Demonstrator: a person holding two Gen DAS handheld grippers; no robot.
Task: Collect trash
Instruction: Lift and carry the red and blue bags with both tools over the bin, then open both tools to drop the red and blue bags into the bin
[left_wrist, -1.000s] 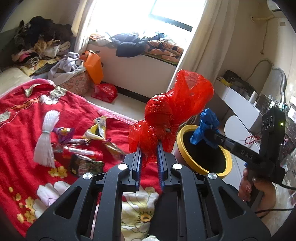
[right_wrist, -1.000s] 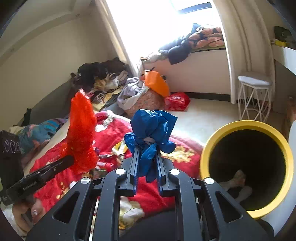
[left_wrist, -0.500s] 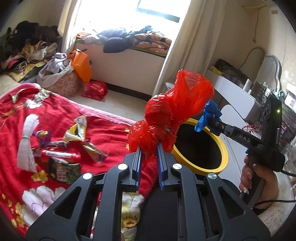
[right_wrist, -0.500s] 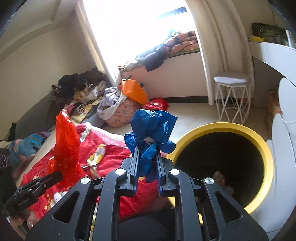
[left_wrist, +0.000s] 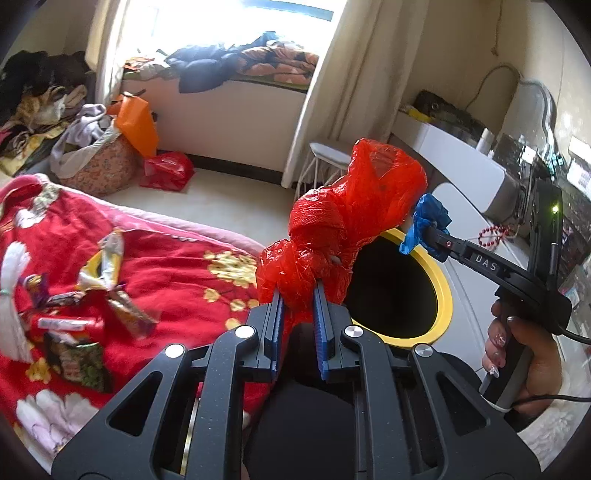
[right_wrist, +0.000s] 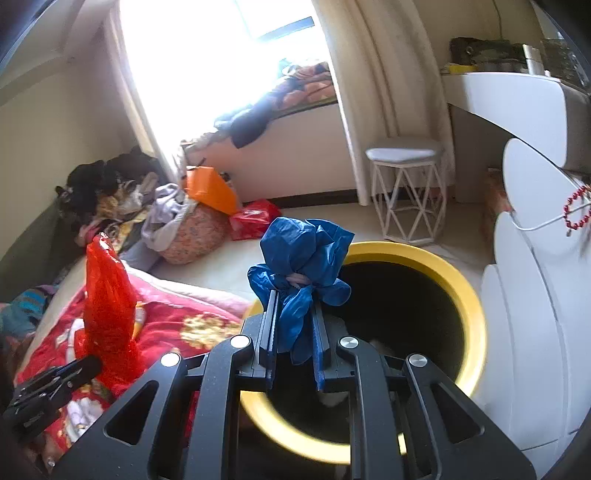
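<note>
Wrappers (left_wrist: 107, 291) litter the red blanket (left_wrist: 177, 266) at 9 o'clock of the left gripper (left_wrist: 298, 295); white stool (right_wrist: 404, 184) at 1 o'clock past the bin. Left gripper pinches the red bag (left_wrist: 347, 225). Right gripper (right_wrist: 293, 306) pinches the blue bag (right_wrist: 303, 258), the yellow-rimmed bin (right_wrist: 465, 295) just beyond at 2 o'clock.

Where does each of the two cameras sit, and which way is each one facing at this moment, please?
Left wrist: on the left gripper, looking along its fingers past the red bag to the bed; the right hand shows.
Right wrist: on the right gripper, looking past the blue bag down into the yellow bin.
Shared: both bags, the bin, the white stool.
</note>
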